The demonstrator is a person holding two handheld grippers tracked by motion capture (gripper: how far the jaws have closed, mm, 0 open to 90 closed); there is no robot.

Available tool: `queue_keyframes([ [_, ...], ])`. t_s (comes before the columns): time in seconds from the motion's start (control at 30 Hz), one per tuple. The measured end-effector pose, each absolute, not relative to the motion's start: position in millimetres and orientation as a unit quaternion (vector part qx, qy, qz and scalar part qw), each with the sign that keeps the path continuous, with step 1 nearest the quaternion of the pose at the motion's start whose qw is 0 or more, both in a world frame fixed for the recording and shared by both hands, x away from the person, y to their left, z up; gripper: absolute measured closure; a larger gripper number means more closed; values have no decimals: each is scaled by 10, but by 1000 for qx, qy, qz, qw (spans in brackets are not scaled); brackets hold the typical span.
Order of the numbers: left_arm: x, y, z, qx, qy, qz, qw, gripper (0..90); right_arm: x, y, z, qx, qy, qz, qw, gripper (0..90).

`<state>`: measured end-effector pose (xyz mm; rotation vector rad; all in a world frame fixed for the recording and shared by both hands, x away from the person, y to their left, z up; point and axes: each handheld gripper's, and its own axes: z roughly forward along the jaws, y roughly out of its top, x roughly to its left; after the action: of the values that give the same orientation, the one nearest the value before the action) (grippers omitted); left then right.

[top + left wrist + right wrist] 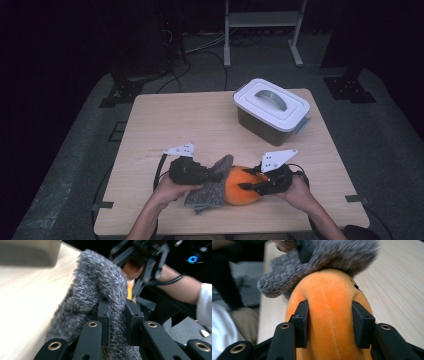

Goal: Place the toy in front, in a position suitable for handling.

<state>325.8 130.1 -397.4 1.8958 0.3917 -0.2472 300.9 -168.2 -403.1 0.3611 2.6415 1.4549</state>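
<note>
Two grippers worked a plush toy at the near edge of the pale wooden table (165,120).

The round orange plush toy (240,186) lay near-centre, the right gripper (254,183) clamping its sides; the fuzzy grey knitted cloth (214,187) draped its left, pinched tight by the left gripper (216,172).

Orange plush (332,315) underside cut off

Left gripper (212,172): black body, white three-cornered plate with small holes, lower centre of frame; black cable loops beside it. Right gripper (251,180): matching black, white plate. Black jaws, brass-ringed rivets. White sleeve (203,303) at right edge.
</note>
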Motion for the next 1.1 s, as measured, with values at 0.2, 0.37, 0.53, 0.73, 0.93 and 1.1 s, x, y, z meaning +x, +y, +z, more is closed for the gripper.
queue_keyframes([
  [0.2,3278,1361,-4029,806,172,-104,556,774,3041,-1626,-4048,95,868,486,47,521],
  [0.37,3296,1315,-4137,806,179,-114,553,776,3171,-1841,-4103,107,871,479,30,440],
  [0.53,3258,1142,-4155,808,168,-123,552,775,3275,-2109,-4106,162,866,472,26,392],
  [0.73,3237,1065,-4150,803,174,-123,557,775,3111,-2083,-3921,175,892,410,68,371],
  [0.93,3212,989,-4149,807,165,-126,553,775,3019,-1936,-3905,152,898,409,57,298],
  [1.1,3237,1081,-4096,803,169,-119,559,776,3010,-1860,-3959,136,885,438,81,576],
])
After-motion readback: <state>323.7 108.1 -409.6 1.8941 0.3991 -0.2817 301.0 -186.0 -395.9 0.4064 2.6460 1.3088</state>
